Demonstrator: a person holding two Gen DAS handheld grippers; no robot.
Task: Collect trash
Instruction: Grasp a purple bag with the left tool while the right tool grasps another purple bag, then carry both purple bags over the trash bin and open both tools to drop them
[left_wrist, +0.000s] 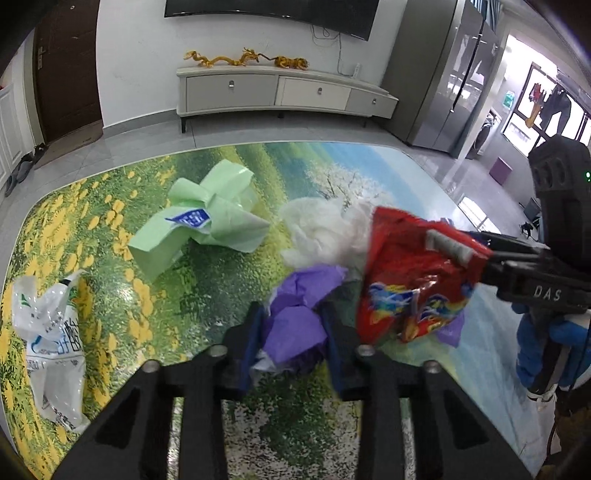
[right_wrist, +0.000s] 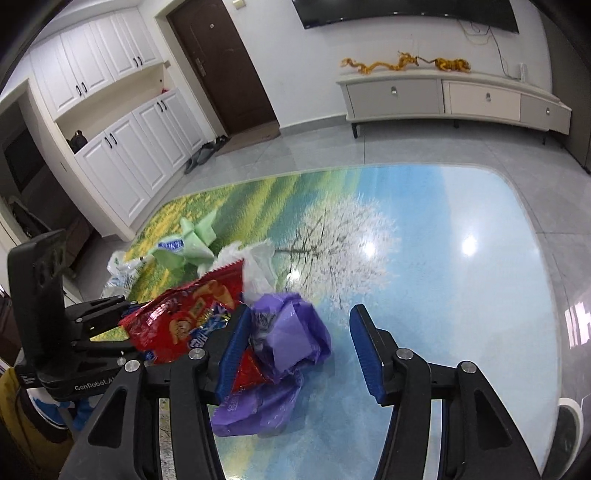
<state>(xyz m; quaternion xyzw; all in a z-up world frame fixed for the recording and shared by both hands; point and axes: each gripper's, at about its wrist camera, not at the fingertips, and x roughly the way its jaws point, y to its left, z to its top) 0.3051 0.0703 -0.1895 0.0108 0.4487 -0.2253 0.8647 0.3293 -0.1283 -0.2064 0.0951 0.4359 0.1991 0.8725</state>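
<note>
- Step in hand: gathering loose trash into one bundle over the table (right_wrist: 461, 295); two pieces are at the grippers and three lie uncollected.
- Left gripper (left_wrist: 291, 310): narrowed on the purple bag (left_wrist: 295, 328), which fills the gap between its pads at lower centre of the left view.
- Right gripper (right_wrist: 301, 312): jaws wide and clamping nothing. In the right view the purple bag (right_wrist: 291, 332) sits inside the gap, against the frame-left pad and clear of the other.
- Red bag (left_wrist: 417, 280): right of centre in the left view, hanging beside the purple bag. In the right view it (right_wrist: 184, 325) lies just outside the frame-left finger. I cannot tell what is holding it.
- Still on the table, in the left view: green bag (left_wrist: 203, 225) upper centre, white bag (left_wrist: 321, 229) just behind the red one, clear bag (left_wrist: 51, 339) at the left edge, well apart.
- Next move, as I judge it: the free right gripper should go for the white bag, the nearest piece, while the left keeps its squeeze.
- Risk: thin film slips, so the red bag may drop if it is only pinched beside the purple one.
</note>
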